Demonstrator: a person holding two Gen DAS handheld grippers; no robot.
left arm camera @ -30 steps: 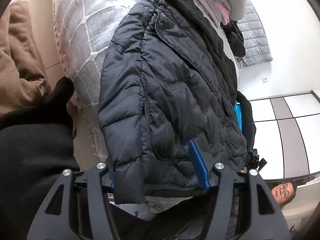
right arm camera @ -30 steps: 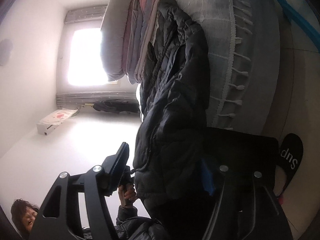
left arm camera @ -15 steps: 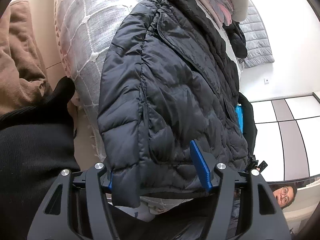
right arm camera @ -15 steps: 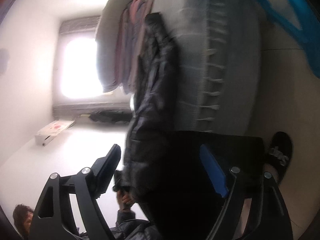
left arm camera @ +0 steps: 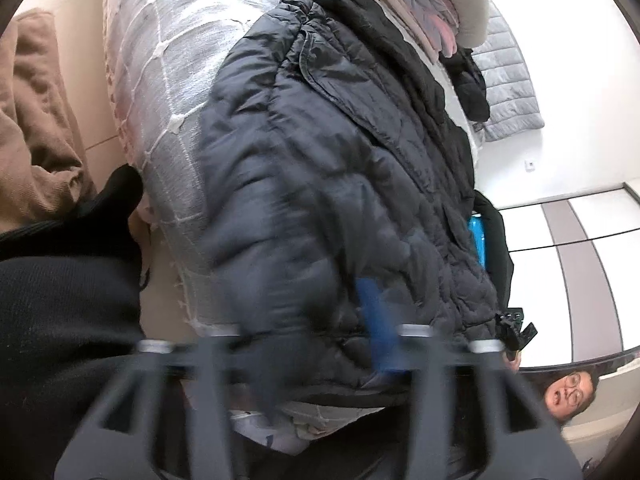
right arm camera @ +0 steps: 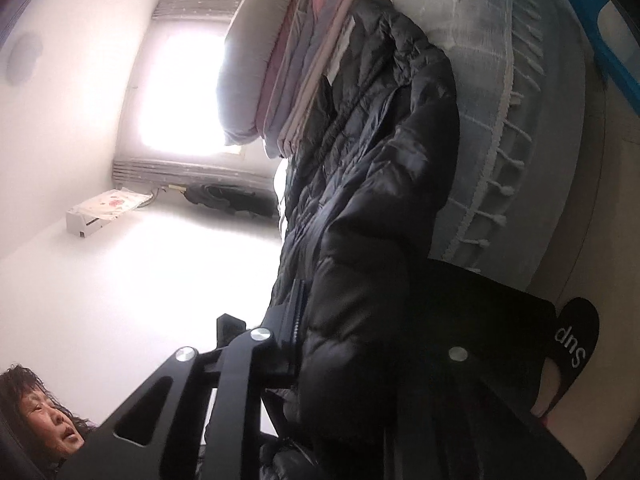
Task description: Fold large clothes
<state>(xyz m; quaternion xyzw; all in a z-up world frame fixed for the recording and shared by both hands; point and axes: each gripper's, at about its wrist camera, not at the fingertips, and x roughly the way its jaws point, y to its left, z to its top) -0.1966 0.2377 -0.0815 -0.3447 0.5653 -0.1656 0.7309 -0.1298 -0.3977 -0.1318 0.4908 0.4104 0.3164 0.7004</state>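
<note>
Two grippers have just been closing on the hem of a black quilted puffer jacket point(left arm camera: 320, 152) laid lengthwise on a bed under a grey throw with white stitched squares point(left arm camera: 168, 80); your left gripper point(left arm camera: 316, 344), blurred in its own view, pinches the padded bottom edge between its blue pads, while your right gripper point(right arm camera: 360, 344) has its jaws pressed into the opposite hem corner, fabric bulging between them. The jacket runs from your tongs away to its collar, which lies near a stack of folded pink and grey bedding point(right arm camera: 304, 60) at the far end.

Expect the garment to be light but bulky; its filling springs back, and the shiny shell looks slippery, so a shallow pinch could well creep off. Hold deep on the stitched hem band rather than on a loose puff of quilting; the seams give the pads something firmer to bite.

Room is uneven; the bed's fringed edge point(right arm camera: 492, 184) runs close along one side of the jacket, so a sideways drag could tip a sleeve over it, and the bedding stack limits how far the hem can be carried towards the collar. A brown cushion point(left arm camera: 36, 120) and your own dark sleeve point(left arm camera: 68, 312) crowd the left side; your slippered foot point(right arm camera: 572, 344) stands by the bed.
</note>
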